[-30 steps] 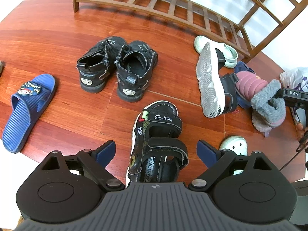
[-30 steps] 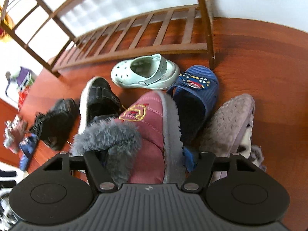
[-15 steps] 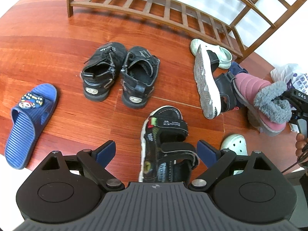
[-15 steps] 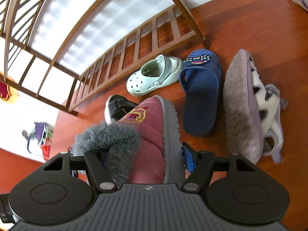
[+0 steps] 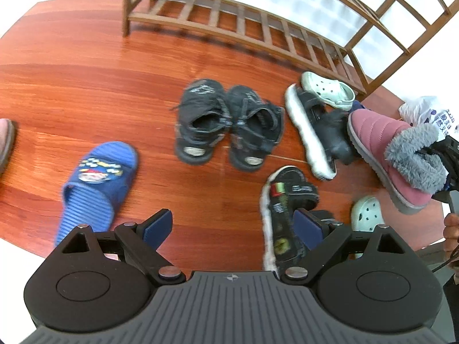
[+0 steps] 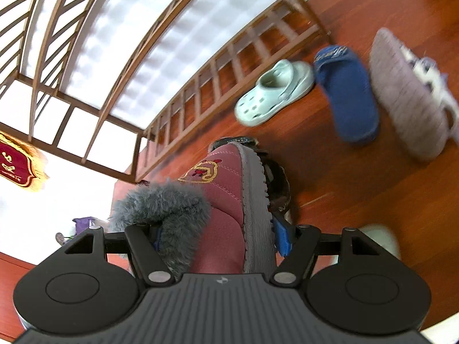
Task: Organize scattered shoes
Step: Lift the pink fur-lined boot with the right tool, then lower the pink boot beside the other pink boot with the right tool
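Observation:
My right gripper point(image 6: 219, 233) is shut on a pink quilted boot point(image 6: 226, 189) with a grey fur cuff, held tilted in the air; the same pink boot point(image 5: 381, 140) shows at the right of the left wrist view. My left gripper point(image 5: 233, 225) hangs open above bare floor, with a black strap sandal point(image 5: 287, 215) by its right finger. A pair of black sandals point(image 5: 226, 123) sits mid-floor, and a blue slipper point(image 5: 96, 183) lies at the left. The wooden shoe rack point(image 5: 258, 31) stands at the back.
By the rack's right end lie a mint clog point(image 6: 274, 91), a second blue slipper point(image 6: 350, 94), a grey sandal on its side point(image 6: 410, 97) and a white-soled black sandal point(image 5: 312, 132). Another mint clog point(image 5: 367, 215) and a plastic bag point(image 5: 424, 111) are at the right.
The right gripper has lifted the pink boot higher and swung towards the rack. The left gripper has shifted left, so the black strap sandal now lies beside its right finger instead of between the fingers.

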Available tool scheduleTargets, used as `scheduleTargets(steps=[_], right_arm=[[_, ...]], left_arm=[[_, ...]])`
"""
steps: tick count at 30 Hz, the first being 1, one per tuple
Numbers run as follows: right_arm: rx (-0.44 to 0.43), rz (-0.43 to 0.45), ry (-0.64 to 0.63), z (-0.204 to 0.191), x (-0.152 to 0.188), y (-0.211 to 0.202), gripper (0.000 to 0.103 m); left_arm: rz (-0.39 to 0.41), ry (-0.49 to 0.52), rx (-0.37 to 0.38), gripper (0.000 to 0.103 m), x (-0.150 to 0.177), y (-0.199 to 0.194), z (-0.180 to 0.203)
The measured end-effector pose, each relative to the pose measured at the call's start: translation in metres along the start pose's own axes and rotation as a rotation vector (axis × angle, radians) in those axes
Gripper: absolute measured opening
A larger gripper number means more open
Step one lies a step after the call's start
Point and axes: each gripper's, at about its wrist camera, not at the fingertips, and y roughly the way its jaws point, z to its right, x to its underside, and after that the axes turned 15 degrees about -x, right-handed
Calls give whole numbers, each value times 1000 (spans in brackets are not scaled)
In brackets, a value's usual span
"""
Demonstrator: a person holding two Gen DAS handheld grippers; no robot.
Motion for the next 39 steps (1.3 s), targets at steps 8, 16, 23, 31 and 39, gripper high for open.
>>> scheduleTargets(steps=[8, 16, 23, 31, 39], right_arm=[[-38, -29, 18, -45, 52, 59, 74], [-76, -58, 36, -90, 105, 118, 74], [-110, -83, 52, -130, 150, 169, 74], [-125, -131, 59, -167, 200, 240, 75], [-121, -174, 63, -188, 233, 295, 75]], left_arm=[[4, -34, -6, 92, 8, -12, -81], [1, -76, -39, 92, 16, -23, -154], [-4, -120, -66, 92, 28, -33, -216], [-1, -153, -90, 92, 30, -39, -268], [0, -161, -106, 92, 31, -45, -302]])
